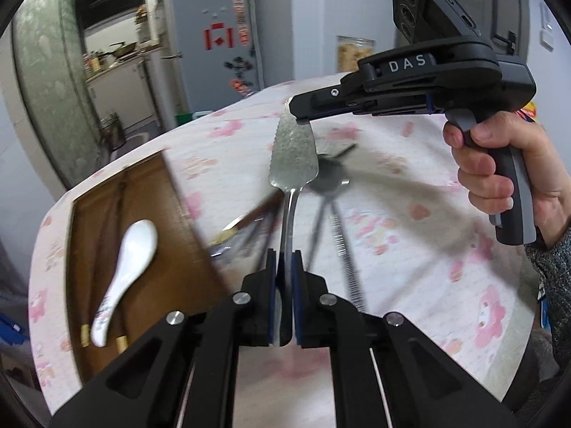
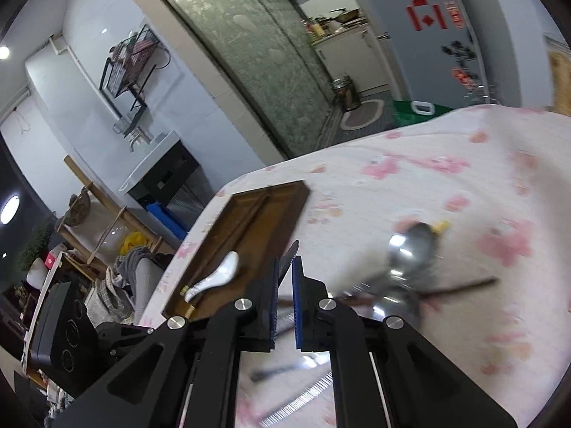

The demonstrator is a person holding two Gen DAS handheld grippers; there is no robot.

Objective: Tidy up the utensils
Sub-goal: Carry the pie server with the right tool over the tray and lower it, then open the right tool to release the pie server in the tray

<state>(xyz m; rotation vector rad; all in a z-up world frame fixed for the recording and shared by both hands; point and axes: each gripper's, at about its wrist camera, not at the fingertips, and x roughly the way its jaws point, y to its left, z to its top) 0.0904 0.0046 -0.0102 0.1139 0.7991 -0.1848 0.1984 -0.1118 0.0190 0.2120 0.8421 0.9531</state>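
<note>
The left gripper point(image 1: 284, 271) clamps the cake server point(image 1: 293, 157) by its handle, above the table; the right gripper point(image 1: 303, 116) pinches its blade tip. The wooden tray point(image 1: 157, 214) holds a ceramic spoon point(image 1: 125, 274) and chopsticks; metal spoons point(image 2: 410, 253) remain loose.

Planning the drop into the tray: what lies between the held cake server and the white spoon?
In the left wrist view, the wooden tray's right wall and a strip of floral tablecloth separate the cake server from the white spoon.
</note>
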